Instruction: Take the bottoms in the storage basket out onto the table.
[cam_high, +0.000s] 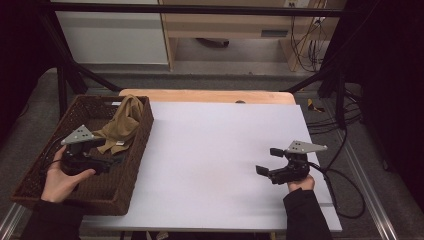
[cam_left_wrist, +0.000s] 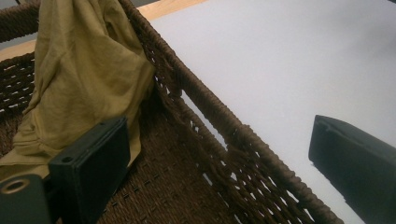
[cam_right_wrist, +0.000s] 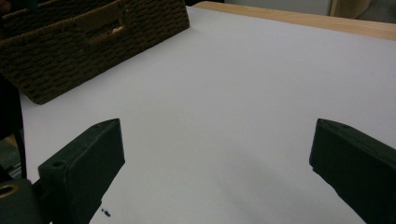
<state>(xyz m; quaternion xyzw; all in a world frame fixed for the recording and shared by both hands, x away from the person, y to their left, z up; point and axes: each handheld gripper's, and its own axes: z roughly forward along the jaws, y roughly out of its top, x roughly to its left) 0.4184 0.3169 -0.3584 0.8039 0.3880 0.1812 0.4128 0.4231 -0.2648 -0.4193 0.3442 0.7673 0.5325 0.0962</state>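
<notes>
Left gripper (cam_high: 109, 152) held low inside the dark brown woven wicker basket (cam_high: 136, 150), jaws spread wide, nothing between them. Crumpled olive-tan cloth garment (cam_high: 121, 122) heaped just ahead of that gripper, bunched in the basket's far corner and draped up against the far wall. From the left gripper view: same cloth (cam_left_wrist: 79, 79) lying ahead and to the near-jaw side, its lower edge close by that jaw; contact impossible to confirm. Other jaw hanging out past the basket's rim (cam_left_wrist: 219, 121), over the white sheet-covered desk (cam_left_wrist: 289, 56).

Right gripper (cam_high: 267, 161) parked well away, low over the bare white desk (cam_high: 210, 150), likewise wide open and empty, basket (cam_right_wrist: 88, 46) well ahead and off to one side.

Step in hand, by the look of it: taking hold of the cloth to lift it out. Best done by swinging the left gripper inward so both jaws cleared the rim and straddled a thick fold, not a thin loose hem. Pushed a little deeper before closing, so a good bunch of fabric sat between the jaws. Closed firmly, then raised straight up, high enough for the trailing end to clear the wall. Risk worth watching: weave of the basket snagging the cloth, or a jaw catching the rim.
</notes>
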